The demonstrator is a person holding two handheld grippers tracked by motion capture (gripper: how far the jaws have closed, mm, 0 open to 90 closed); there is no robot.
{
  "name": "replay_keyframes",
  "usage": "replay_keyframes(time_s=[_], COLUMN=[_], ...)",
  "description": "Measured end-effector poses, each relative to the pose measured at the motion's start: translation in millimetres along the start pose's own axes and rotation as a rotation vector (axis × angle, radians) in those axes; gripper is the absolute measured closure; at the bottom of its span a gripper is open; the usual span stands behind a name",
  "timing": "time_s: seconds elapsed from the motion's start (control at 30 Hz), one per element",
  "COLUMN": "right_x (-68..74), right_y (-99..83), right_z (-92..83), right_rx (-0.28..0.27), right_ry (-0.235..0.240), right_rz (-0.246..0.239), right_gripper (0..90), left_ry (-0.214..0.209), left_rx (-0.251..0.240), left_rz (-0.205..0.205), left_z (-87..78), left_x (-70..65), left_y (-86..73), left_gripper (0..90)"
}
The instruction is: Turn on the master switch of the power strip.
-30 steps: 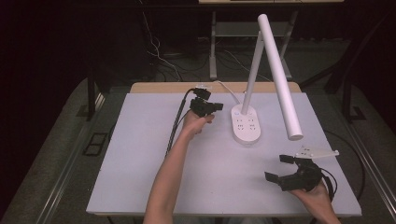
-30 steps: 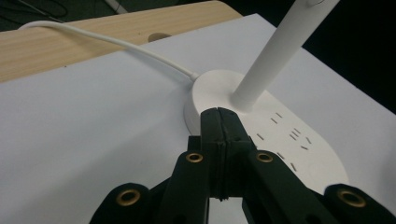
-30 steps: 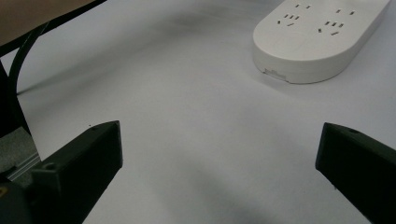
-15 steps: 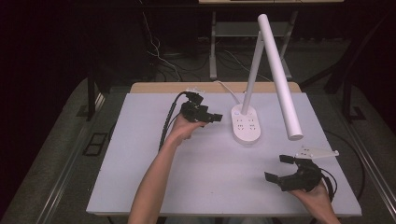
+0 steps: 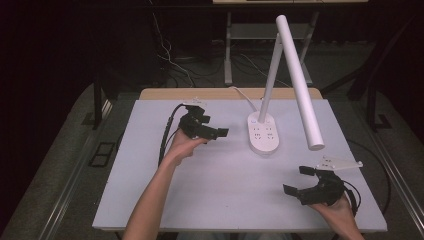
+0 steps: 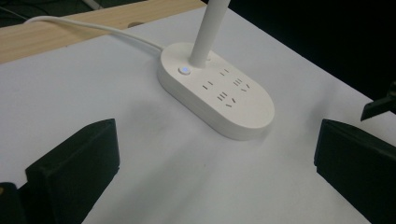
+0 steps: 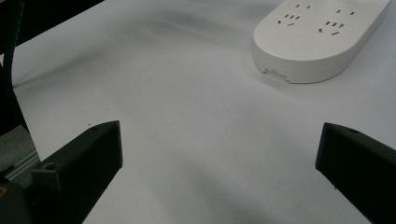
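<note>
Since a second ago the left gripper (image 5: 207, 131) has drawn back from the lamp base (image 5: 263, 132) toward nine o'clock and now hovers beside it, apart from it, jaws spread wide and holding nothing. The base sits at twelve o'clock on the white table (image 5: 150, 150), a small button (image 6: 184, 71) glowing blue by the stem (image 5: 271, 75). The right gripper (image 5: 305, 181) waits at five o'clock, jaws likewise released and empty. This looks like a retreat after pressing the switch; any next press would need a careful approach to that button.
</note>
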State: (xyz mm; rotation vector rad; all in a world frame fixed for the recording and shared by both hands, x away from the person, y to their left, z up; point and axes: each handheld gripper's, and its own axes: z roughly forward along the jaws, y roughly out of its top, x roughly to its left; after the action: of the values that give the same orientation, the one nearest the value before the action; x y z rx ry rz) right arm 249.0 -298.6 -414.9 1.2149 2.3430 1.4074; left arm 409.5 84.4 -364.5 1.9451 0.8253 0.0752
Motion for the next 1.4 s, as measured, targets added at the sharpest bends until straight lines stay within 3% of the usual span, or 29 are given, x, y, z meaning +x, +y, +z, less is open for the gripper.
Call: replay_keyframes(time_s=[0.57,0.73,0.93,1.17,1.4], right_x=[0.6,1.8,3.6,4.3,6.6], right_y=[-0.6,-0.5,-0.6,-1.8,-2.6], right_z=[-0.1,0.4,1.6,2.5,3.6], right_rx=[-0.003,-0.005,-0.006,-0.006,-0.008], right_ry=[0.0,0.004,0.008,0.016,0.022], right_rz=[0.006,0.006,0.0,0.003,0.001], right_gripper=[0.1,0.1,0.1,0.1,0.1], left_ry=[0.055,0.062,0.07,0.077,0.07], left_rx=[-0.042,-0.077,-0.092,-0.049,-0.047], left_rz=[-0.004,-0.041,-0.048,-0.015,-0.018], left_z=[-50.1,-64.6,-77.7,-81.8,-89.6], left_x=[-11.8,-15.3,-24.0,-38.2,-47.1], left_y=[-54.3,-74.6,-92.1,-117.3,-135.3], left_gripper=[0.0,0.0,0.4,0.1,0.2])
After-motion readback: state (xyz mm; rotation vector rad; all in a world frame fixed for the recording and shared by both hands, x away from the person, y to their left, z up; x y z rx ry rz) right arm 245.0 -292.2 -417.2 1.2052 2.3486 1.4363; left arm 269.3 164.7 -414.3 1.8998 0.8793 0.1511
